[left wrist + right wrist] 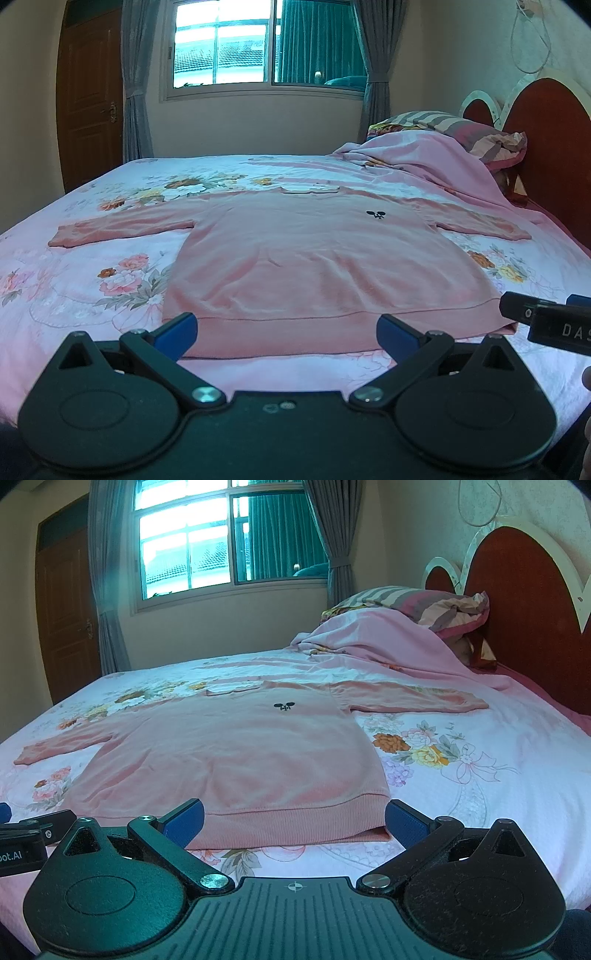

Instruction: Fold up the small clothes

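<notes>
A pink long-sleeved sweater (314,266) lies flat and face up on the bed, hem toward me, both sleeves spread sideways; it also shows in the right wrist view (229,760). A small black emblem (376,214) sits on its chest. My left gripper (287,334) is open and empty, just before the hem's middle. My right gripper (294,825) is open and empty at the hem's right corner; its tip shows in the left wrist view (532,314).
The bed has a pink floral sheet (92,280). A crumpled pink blanket (388,642) and striped pillows (424,602) lie by the red headboard (524,620) at the right. A window (266,44) and a wooden door (88,99) are behind.
</notes>
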`<action>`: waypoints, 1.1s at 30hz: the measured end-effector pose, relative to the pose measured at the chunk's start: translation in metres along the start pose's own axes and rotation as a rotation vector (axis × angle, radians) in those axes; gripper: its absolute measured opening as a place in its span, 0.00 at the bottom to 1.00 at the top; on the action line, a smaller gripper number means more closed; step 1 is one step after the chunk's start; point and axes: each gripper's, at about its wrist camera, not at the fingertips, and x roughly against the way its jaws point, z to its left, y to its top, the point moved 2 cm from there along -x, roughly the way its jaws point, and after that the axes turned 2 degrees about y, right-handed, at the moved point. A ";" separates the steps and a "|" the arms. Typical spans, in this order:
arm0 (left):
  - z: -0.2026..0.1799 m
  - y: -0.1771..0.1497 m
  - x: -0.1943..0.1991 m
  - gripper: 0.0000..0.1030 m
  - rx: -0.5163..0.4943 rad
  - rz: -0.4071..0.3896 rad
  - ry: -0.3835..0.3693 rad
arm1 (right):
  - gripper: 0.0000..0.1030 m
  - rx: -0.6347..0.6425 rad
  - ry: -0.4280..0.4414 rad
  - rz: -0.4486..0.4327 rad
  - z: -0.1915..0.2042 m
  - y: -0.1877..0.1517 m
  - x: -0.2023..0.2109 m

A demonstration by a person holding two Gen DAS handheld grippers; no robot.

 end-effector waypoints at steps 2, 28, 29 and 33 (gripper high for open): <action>-0.001 0.000 0.000 0.98 -0.002 0.002 0.000 | 1.00 0.000 0.000 -0.001 0.000 0.000 0.000; 0.276 0.056 -0.152 0.97 0.631 -0.030 0.006 | 1.00 0.039 -0.133 -0.086 -0.039 0.071 -0.094; 0.296 0.058 -0.165 0.94 0.671 -0.038 0.019 | 1.00 0.047 -0.148 -0.082 -0.040 0.075 -0.102; 0.385 0.056 -0.227 0.81 0.842 -0.016 0.059 | 1.00 0.063 -0.209 -0.073 -0.045 0.088 -0.133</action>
